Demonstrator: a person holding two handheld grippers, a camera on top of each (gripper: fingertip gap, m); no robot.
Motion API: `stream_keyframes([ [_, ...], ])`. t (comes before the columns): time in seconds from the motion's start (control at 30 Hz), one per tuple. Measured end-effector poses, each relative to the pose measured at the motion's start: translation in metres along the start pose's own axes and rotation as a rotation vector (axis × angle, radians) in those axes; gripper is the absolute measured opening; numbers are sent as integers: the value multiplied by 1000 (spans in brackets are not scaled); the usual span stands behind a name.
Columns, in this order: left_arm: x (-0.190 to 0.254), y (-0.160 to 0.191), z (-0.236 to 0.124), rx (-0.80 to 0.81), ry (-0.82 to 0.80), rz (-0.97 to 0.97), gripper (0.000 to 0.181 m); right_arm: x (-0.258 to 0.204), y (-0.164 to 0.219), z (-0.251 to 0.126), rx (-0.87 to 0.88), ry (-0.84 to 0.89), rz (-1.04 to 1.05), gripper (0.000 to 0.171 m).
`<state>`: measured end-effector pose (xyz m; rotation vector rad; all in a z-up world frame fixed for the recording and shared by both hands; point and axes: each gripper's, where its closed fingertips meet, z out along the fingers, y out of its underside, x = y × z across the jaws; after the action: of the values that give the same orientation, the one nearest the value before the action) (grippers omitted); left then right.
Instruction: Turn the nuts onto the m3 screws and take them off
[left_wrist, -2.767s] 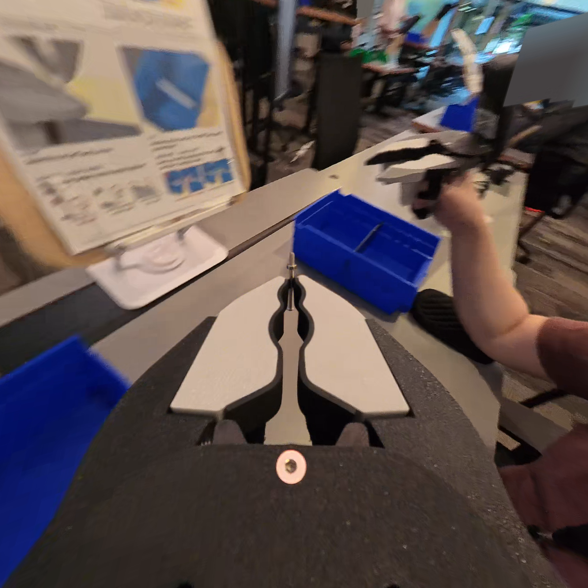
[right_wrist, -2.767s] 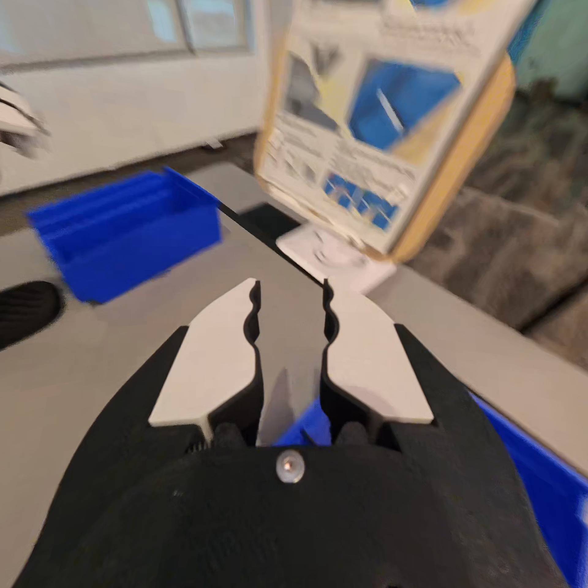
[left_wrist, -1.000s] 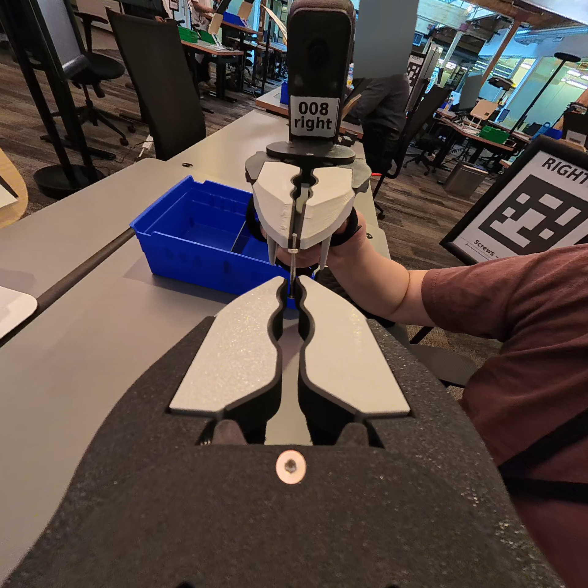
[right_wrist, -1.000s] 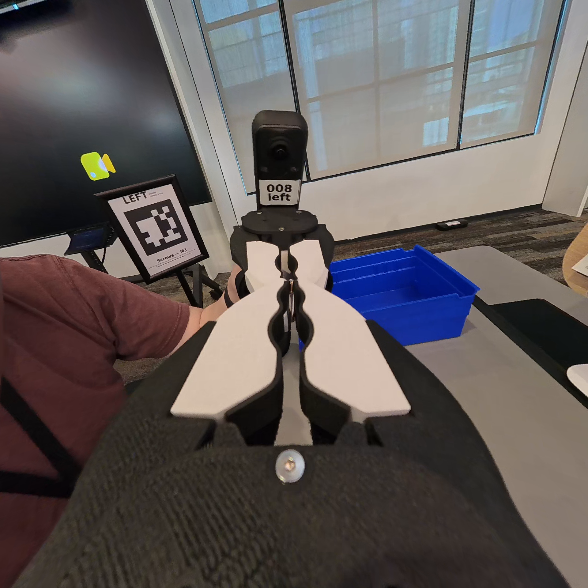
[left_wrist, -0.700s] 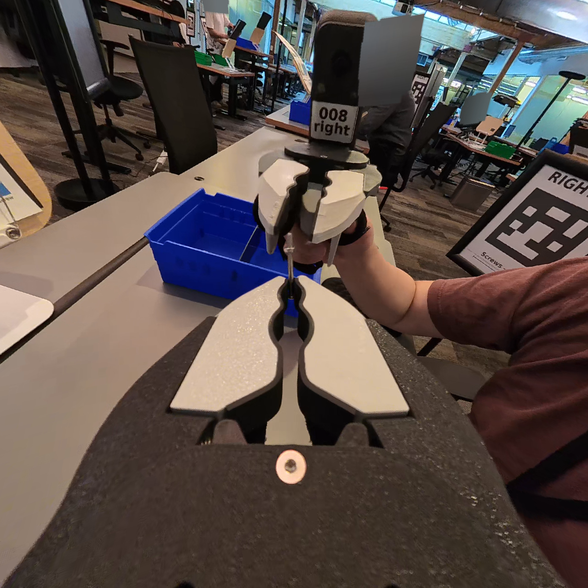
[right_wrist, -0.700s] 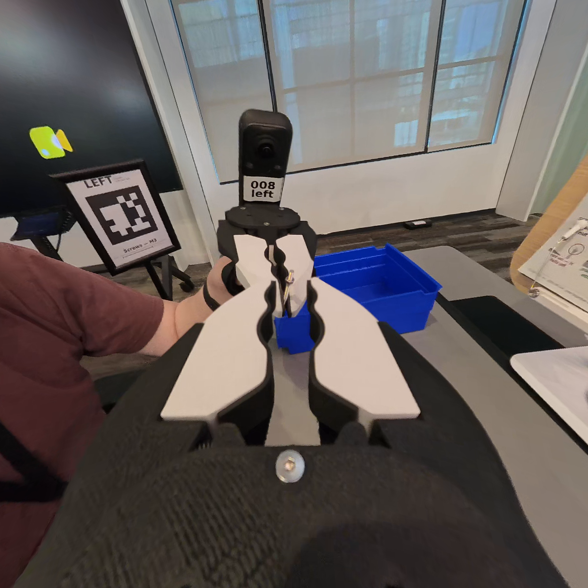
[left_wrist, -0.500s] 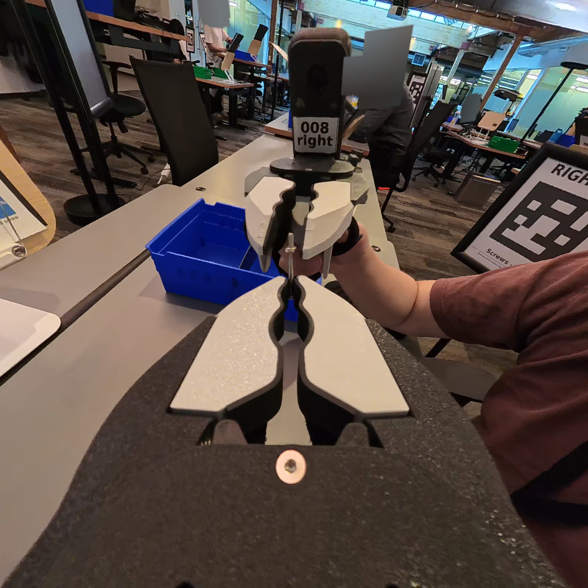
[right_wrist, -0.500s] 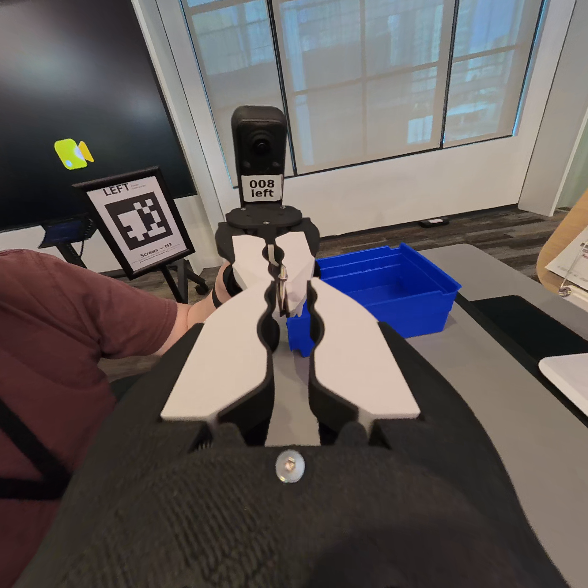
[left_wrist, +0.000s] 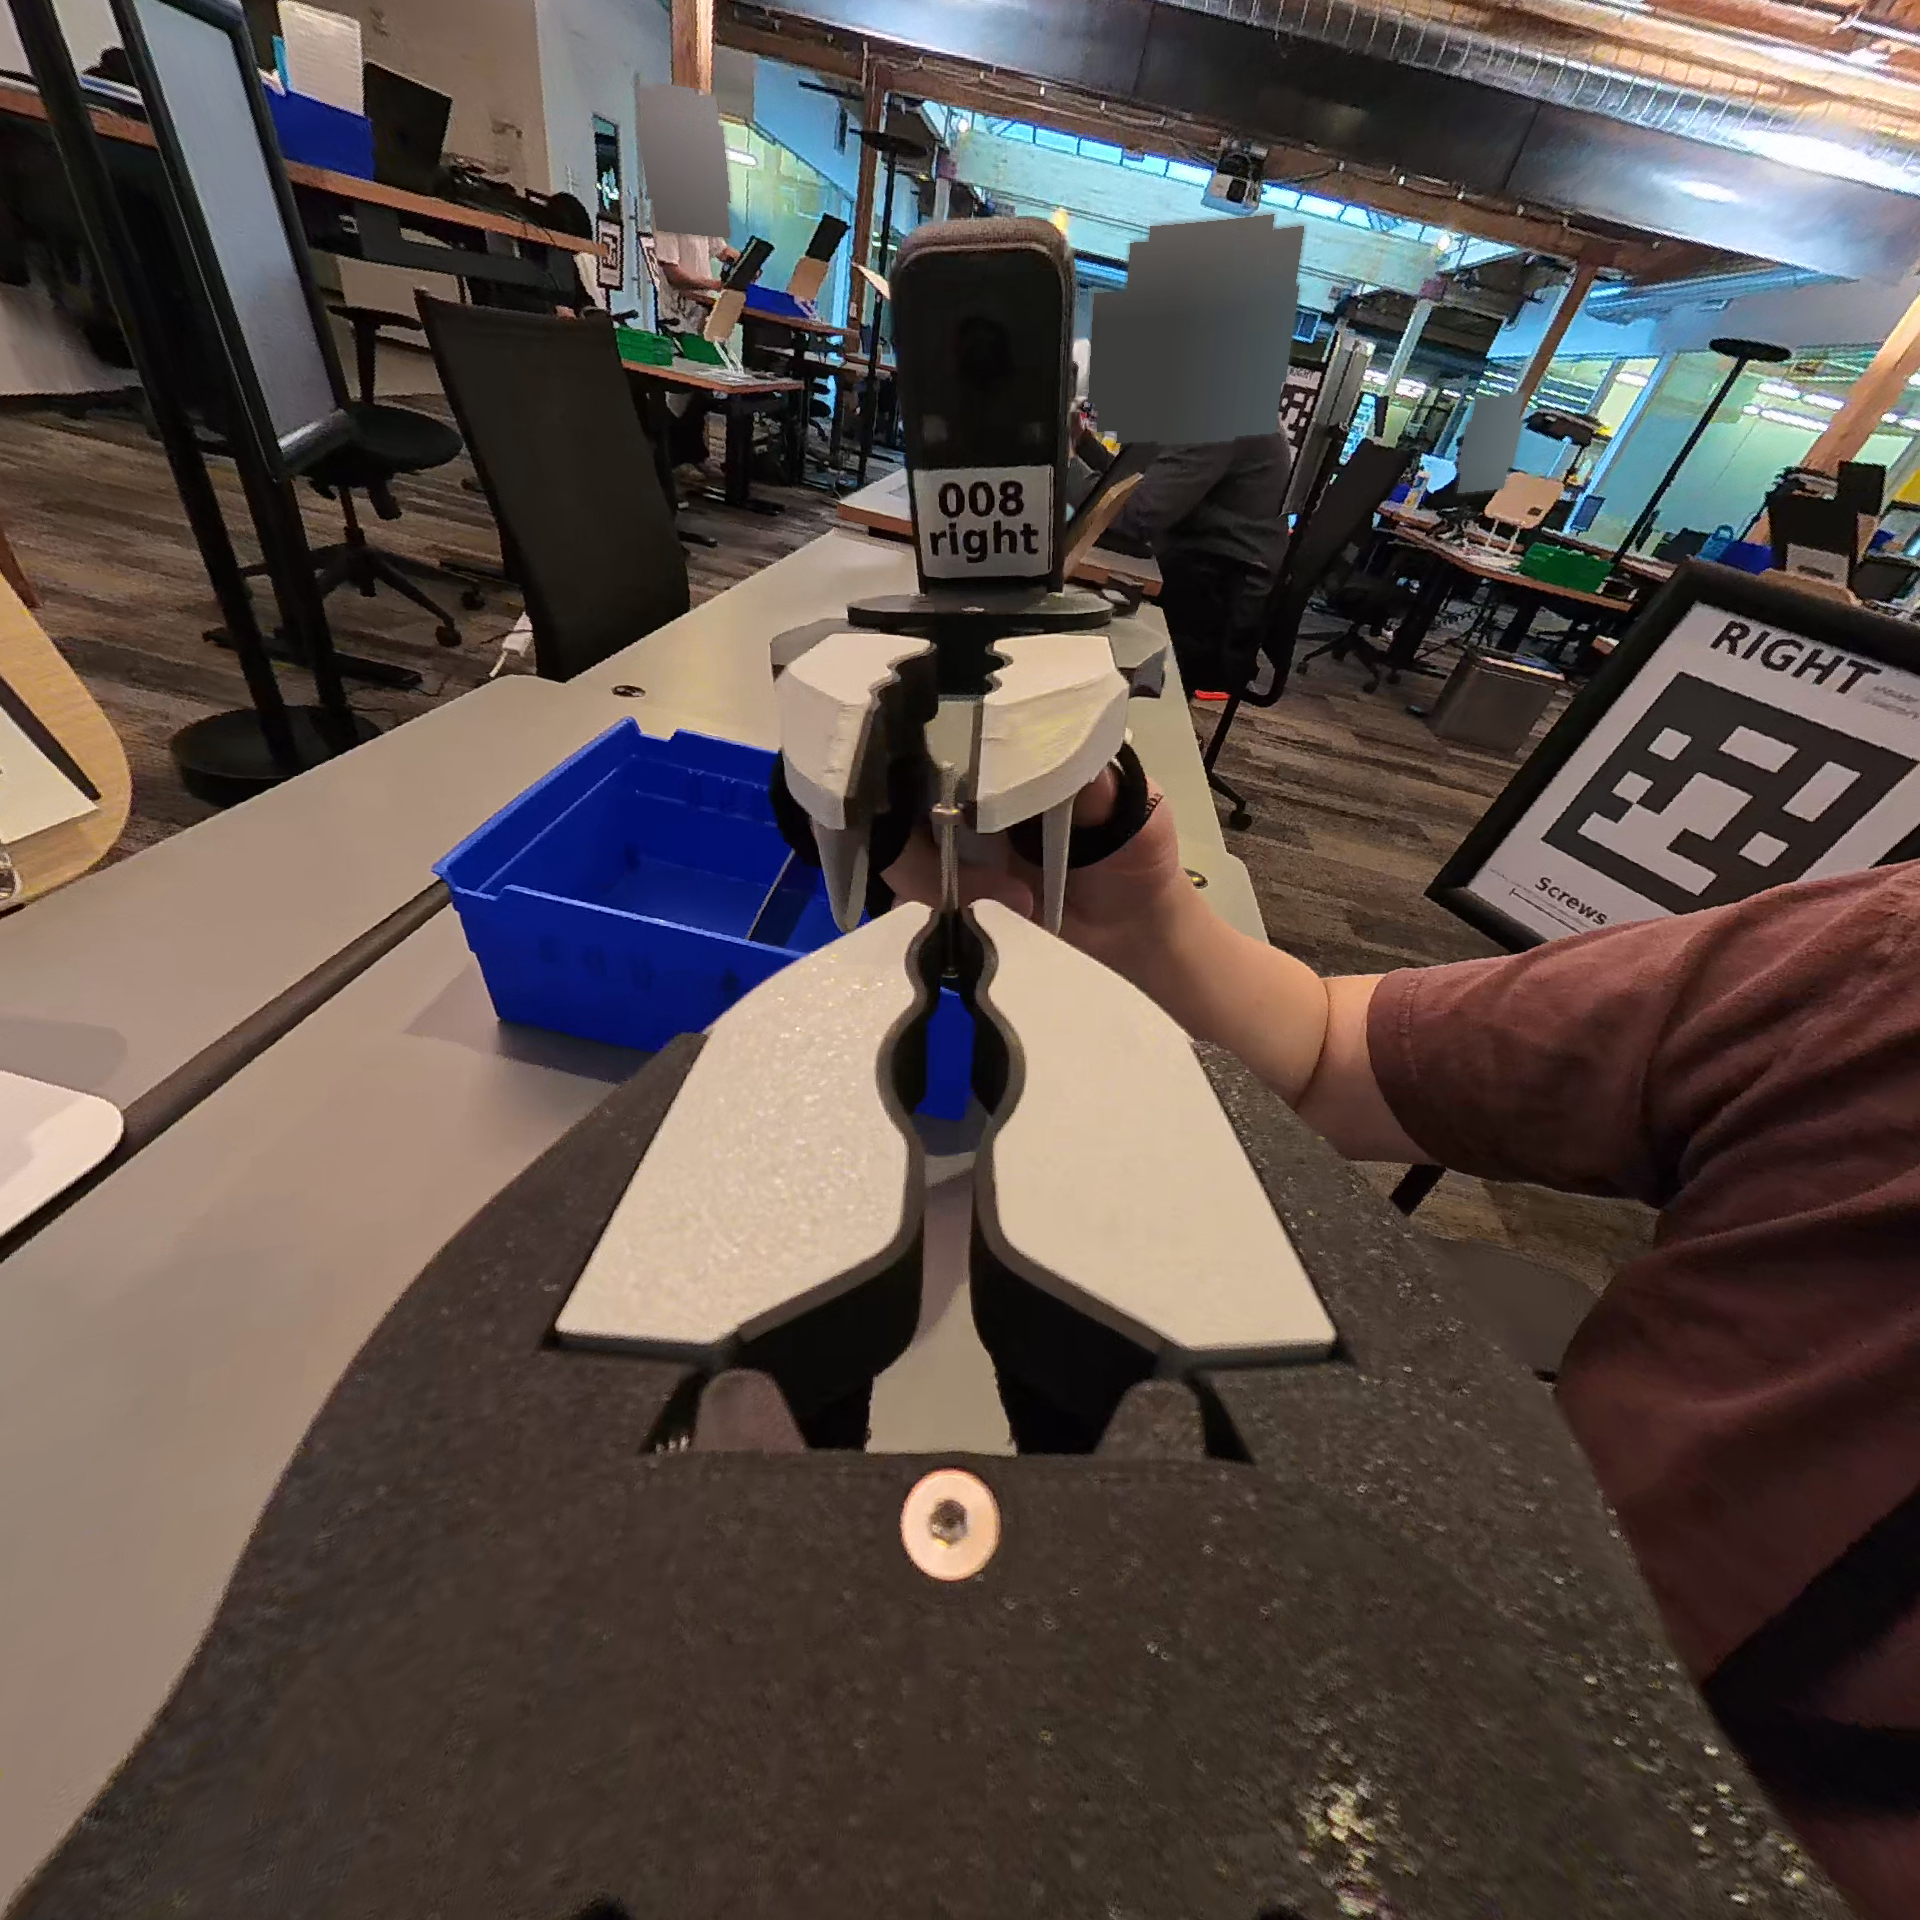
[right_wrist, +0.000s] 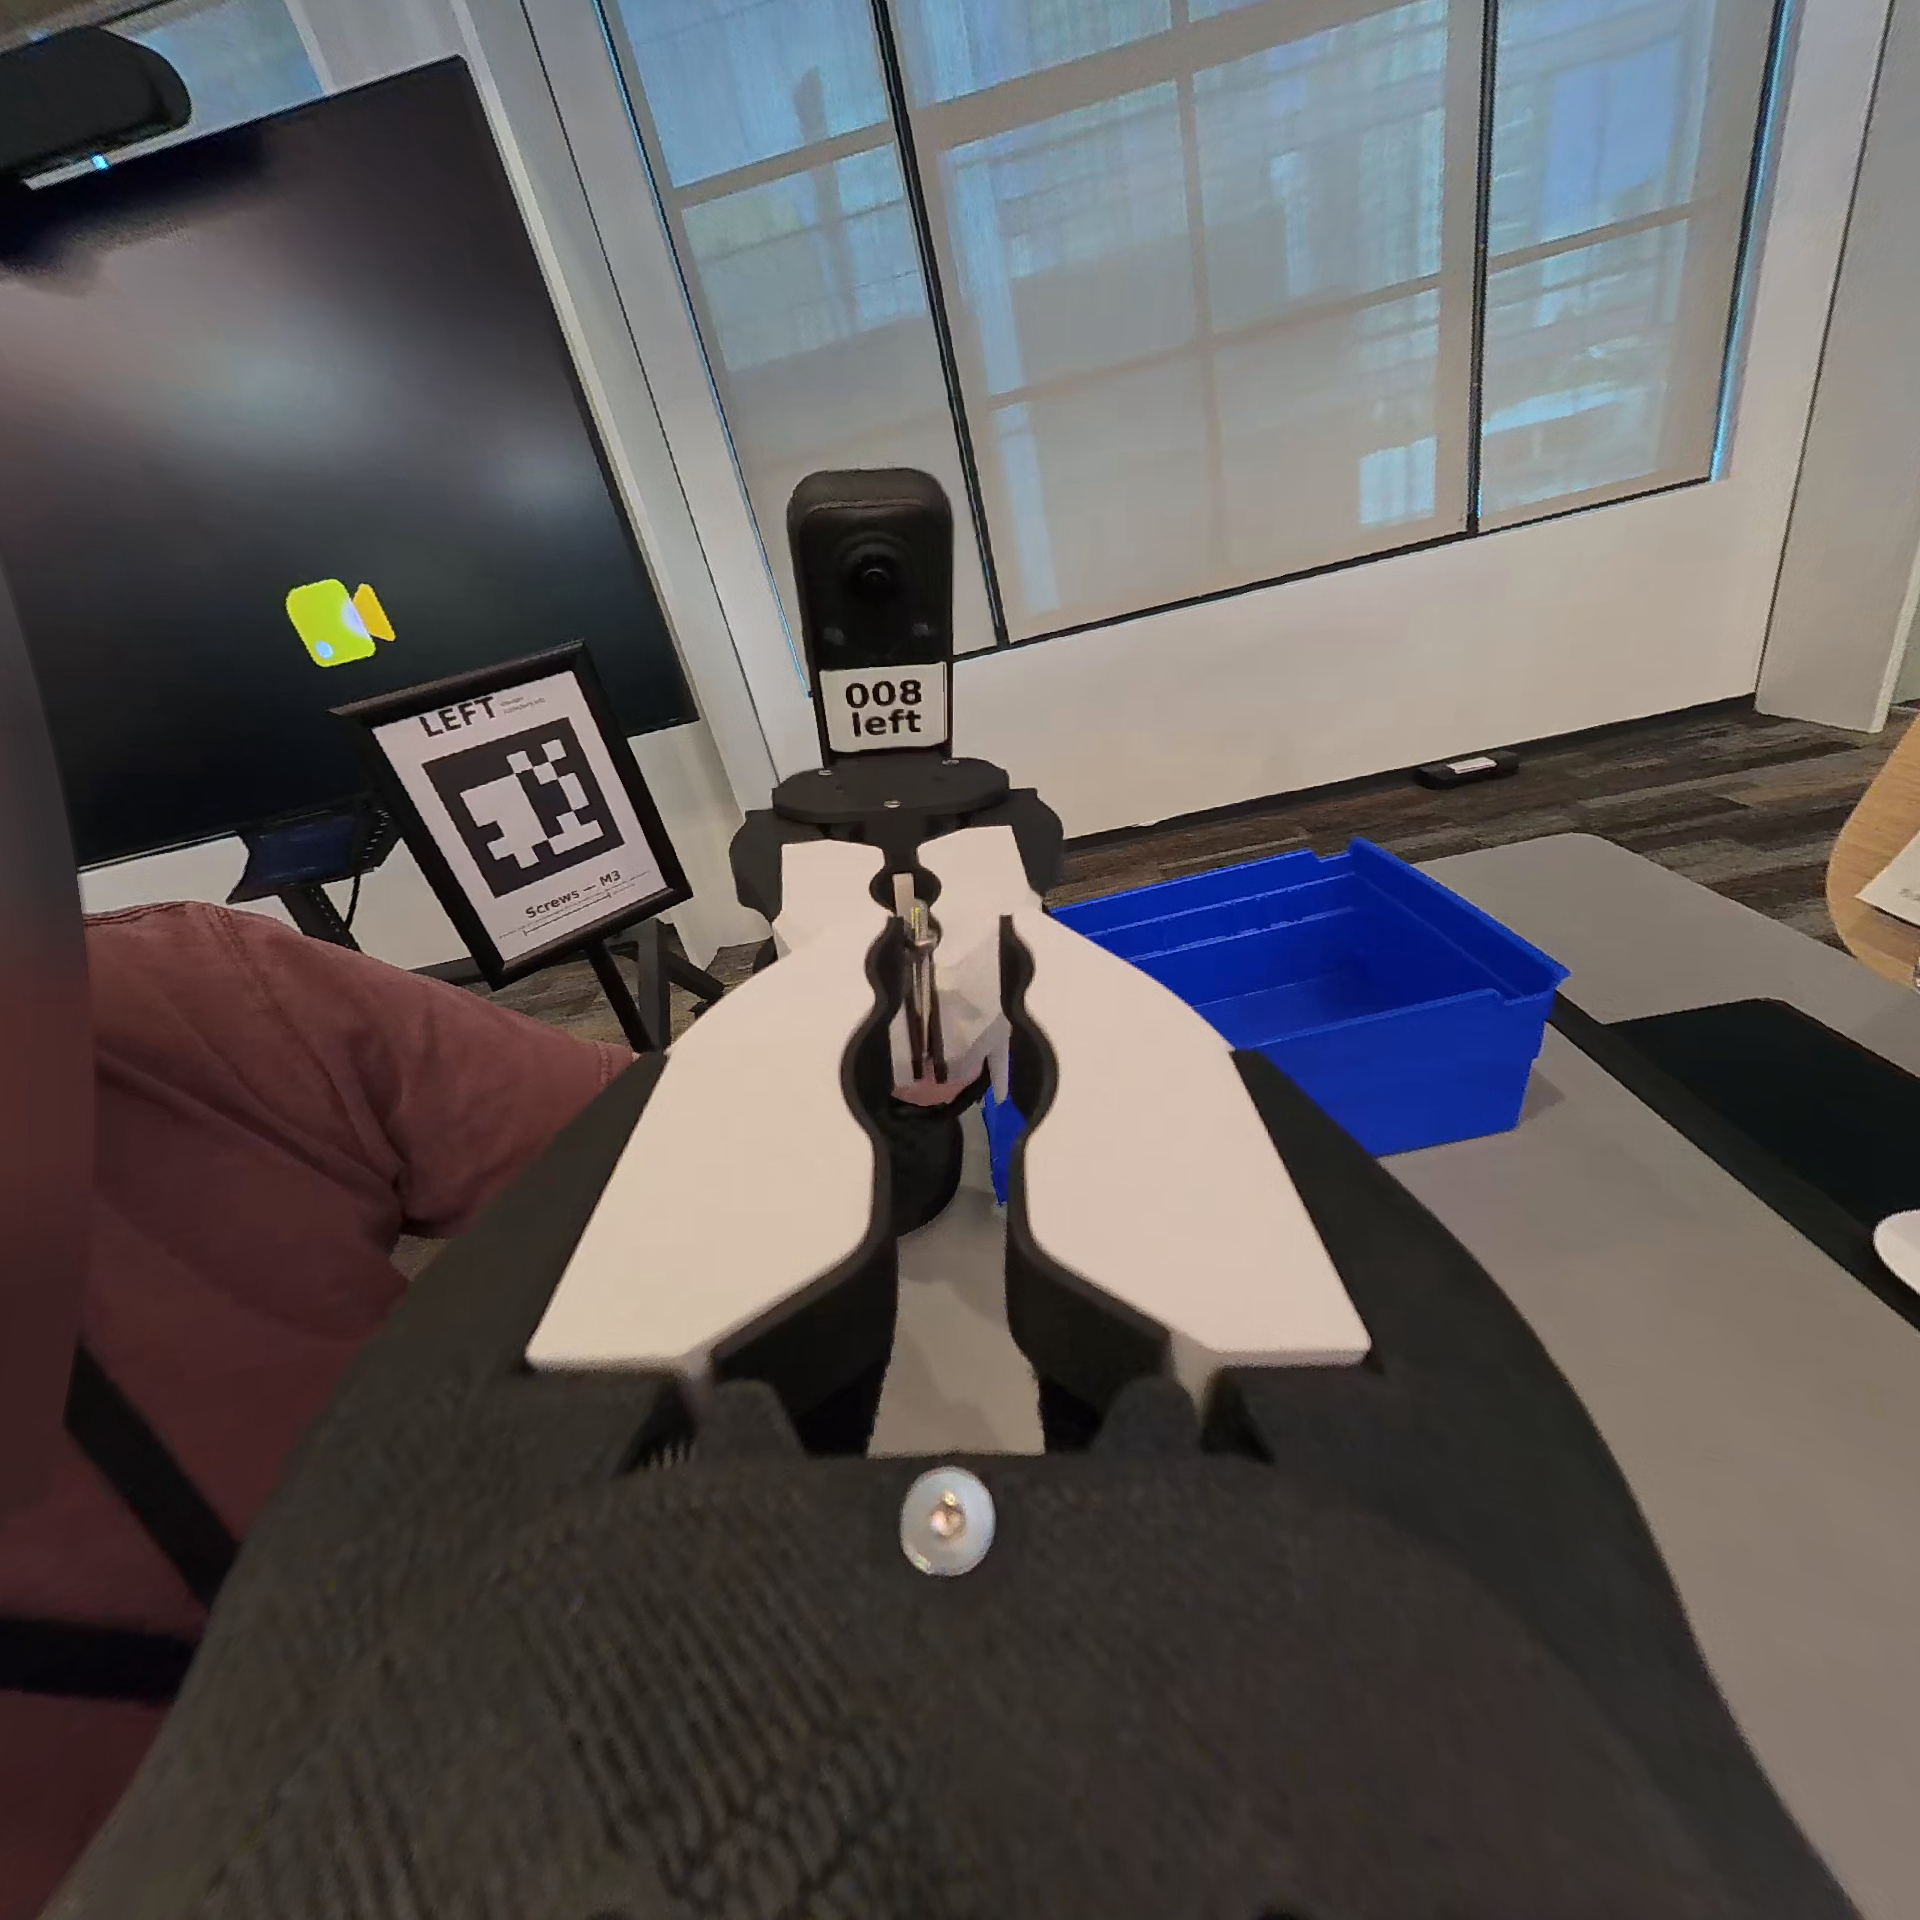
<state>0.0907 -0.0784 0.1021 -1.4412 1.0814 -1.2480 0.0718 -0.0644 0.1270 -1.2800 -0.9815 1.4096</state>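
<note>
Grey worktable (left_wrist: 156, 1299) fills the foreground of an open office. Nearest the lens, the left gripper (left_wrist: 948, 920) pinches the M3 screw (left_wrist: 947, 862) by its lower end, shaft upright, a nut (left_wrist: 944, 812) near its top. Facing it, the right gripper (right_wrist: 935, 940) has spread its fingers in the last second and now stands slack around the nut, apparently resetting between turns. Beyond sits a blue bin (left_wrist: 623, 914); farther back, office chairs (left_wrist: 561, 488).
</note>
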Motion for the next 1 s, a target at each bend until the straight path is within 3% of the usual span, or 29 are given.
stream_keyframes([
  [0.3,4,-4,-1,19,2,11,2,-8,-3,-1,2,-28,-10,17],
  [0.43,5,-4,1,27,-8,21,2,0,-3,1,10,40,-28,27],
  [0.57,5,-8,-3,41,-2,20,2,5,-9,-10,20,53,-26,23],
  [0.8,13,-8,1,56,35,22,2,-16,-9,0,29,-44,-19,25],
  [1.0,16,-12,-1,76,45,32,2,-6,-11,-8,43,-31,5,24],
])
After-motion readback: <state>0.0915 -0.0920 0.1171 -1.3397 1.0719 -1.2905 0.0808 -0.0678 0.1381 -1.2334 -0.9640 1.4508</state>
